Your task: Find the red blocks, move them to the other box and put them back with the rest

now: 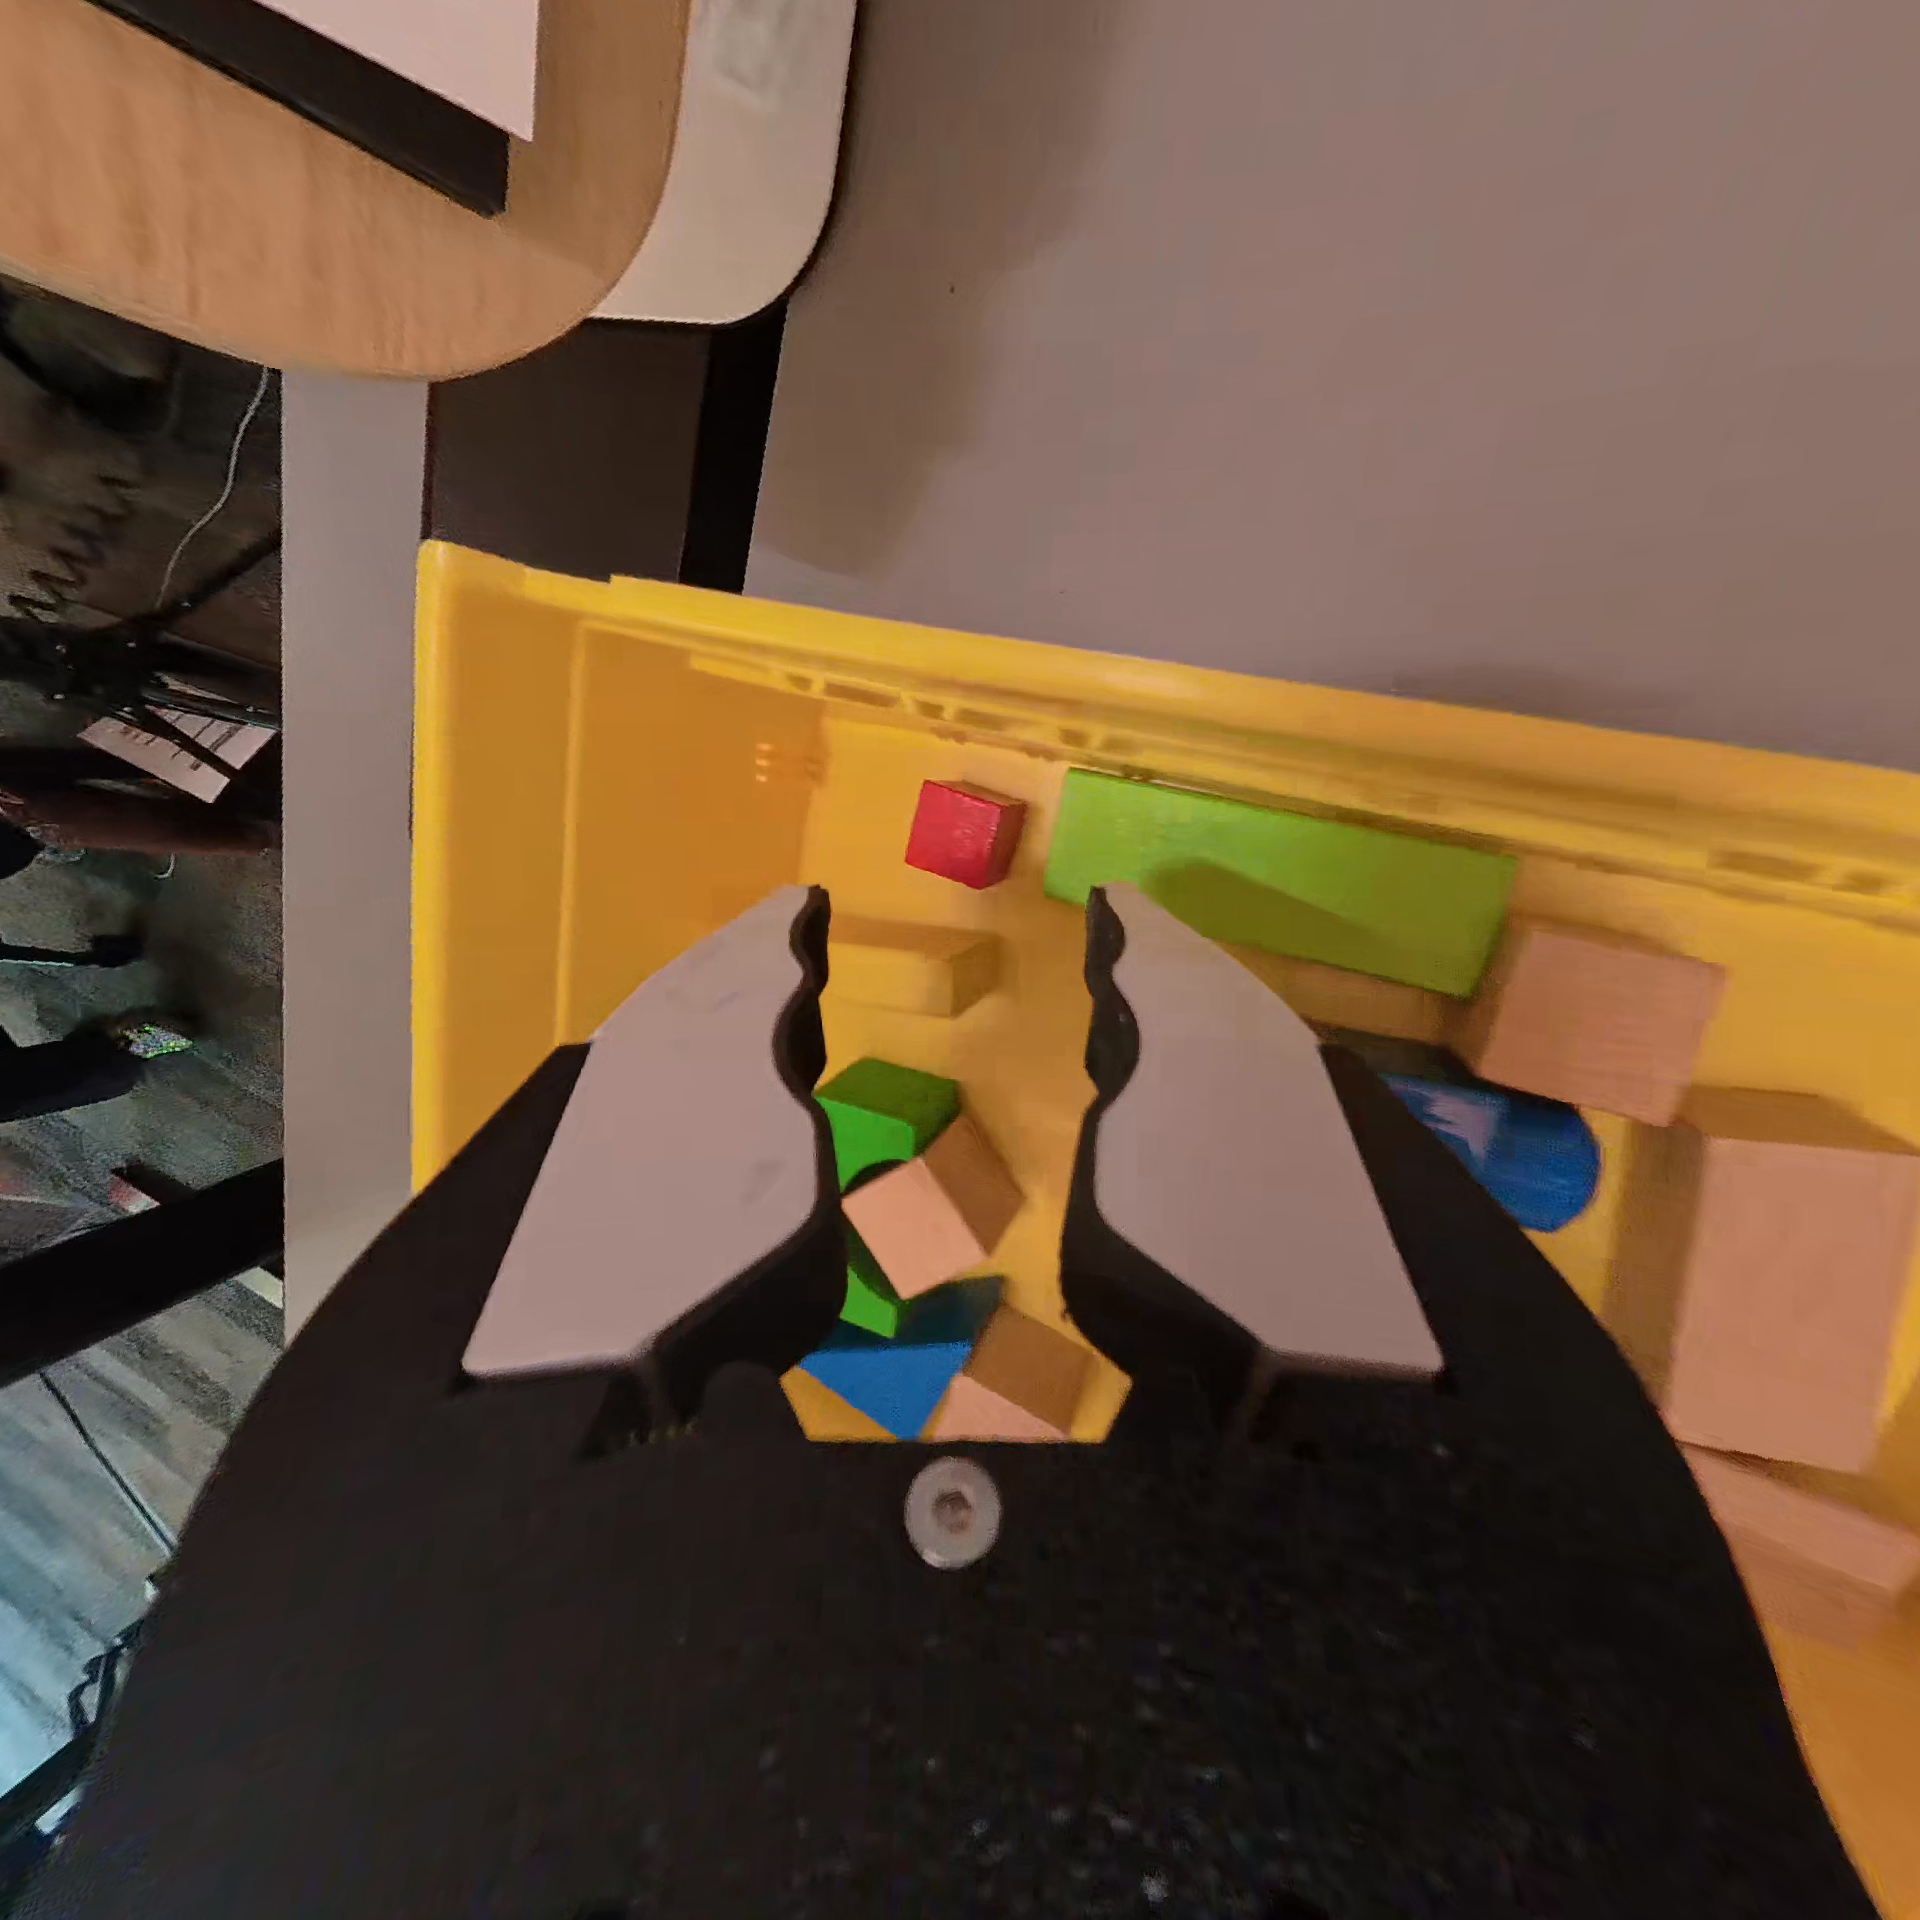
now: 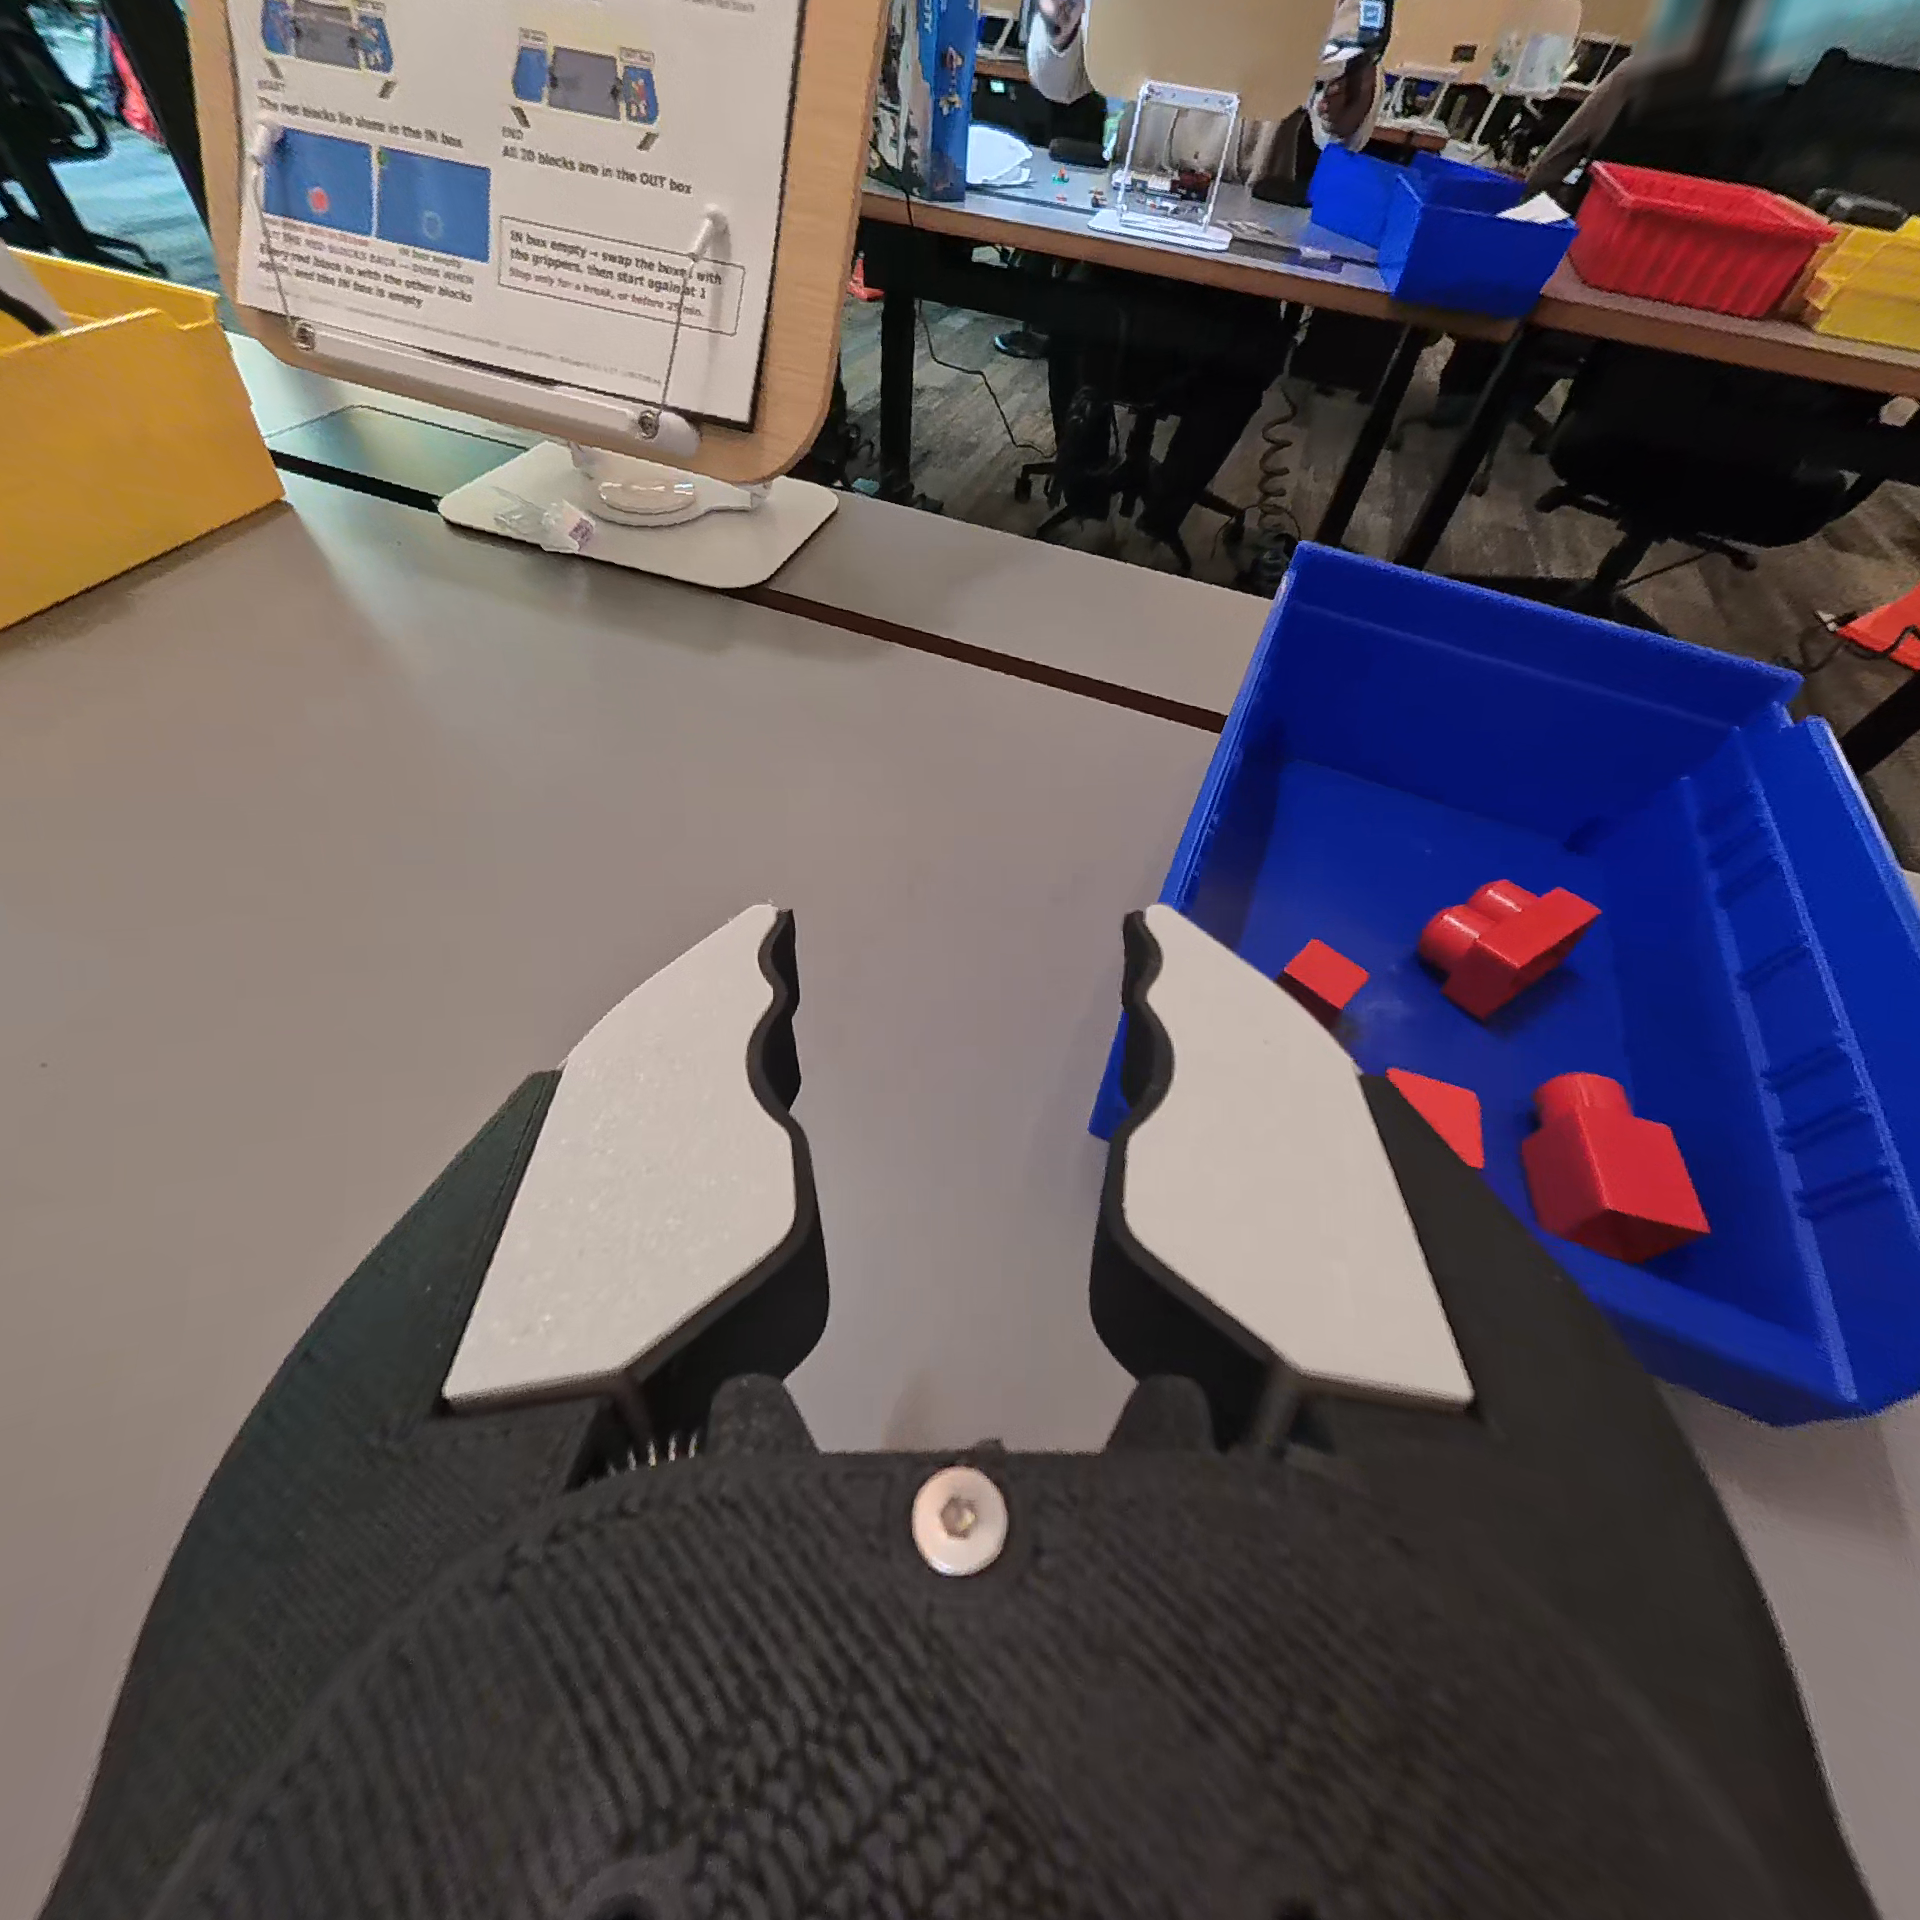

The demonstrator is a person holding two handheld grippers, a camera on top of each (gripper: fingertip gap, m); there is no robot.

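Left gripper [image 1: 956, 904] angled down over yellow box [image 1: 488, 831], jaws spread, bare, right gripper [image 2: 958, 925] level above table [image 2: 520, 831], jaws spread, bare

The right gripper [image 2: 961, 940] hangs open over the grey table [image 2: 520, 831], beside a blue box [image 2: 1455, 831] holding red blocks [image 2: 1507, 945]
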